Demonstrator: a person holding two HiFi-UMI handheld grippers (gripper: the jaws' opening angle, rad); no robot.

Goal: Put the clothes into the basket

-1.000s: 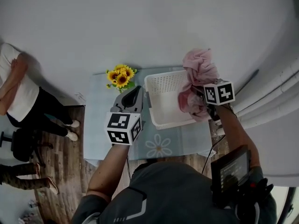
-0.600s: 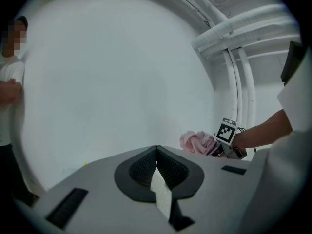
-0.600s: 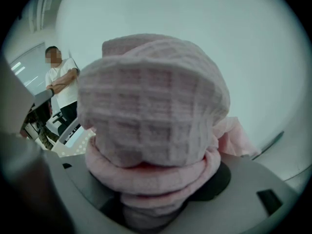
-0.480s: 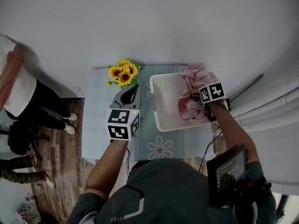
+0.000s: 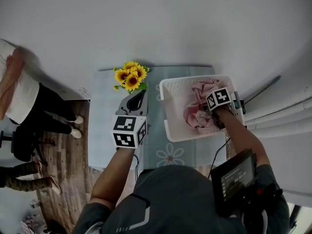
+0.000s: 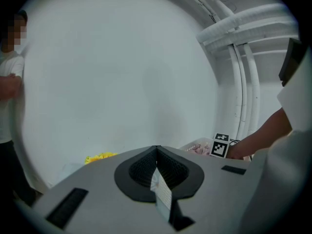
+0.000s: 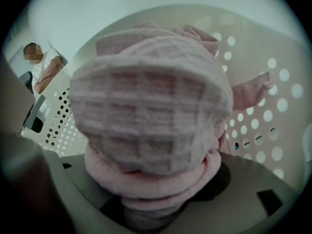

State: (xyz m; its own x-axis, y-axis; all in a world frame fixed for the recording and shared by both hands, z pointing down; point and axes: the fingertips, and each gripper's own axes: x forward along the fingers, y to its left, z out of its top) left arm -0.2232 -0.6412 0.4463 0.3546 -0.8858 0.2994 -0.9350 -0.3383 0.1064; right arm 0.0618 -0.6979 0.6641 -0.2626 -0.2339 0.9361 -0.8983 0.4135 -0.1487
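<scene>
A bystander (image 5: 19,94) stood far left on the wood floor, well apart from the worktop (image 5: 105,126). Sunflowers (image 5: 130,77) sat at the worktop's far edge. You held the left gripper (image 5: 142,93) over the worktop just near-side of the flowers. It pointed away from you, with its jaws together and nothing between them. The white perforated basket (image 5: 166,112) sat on the right part of the worktop, beside that gripper but not touching it.

The pink clothes (image 5: 197,116) were inside the basket, bunched against its right half, with a fold up by the far wall. Your right gripper (image 5: 217,101) pointed steeply down into the basket. Its jaws were clamped on a thick wad of the pink waffle-weave cloth, which filled the right gripper view, with the basket's holed walls around it. I couldn't tell if the wad rested on the basket floor.
</scene>
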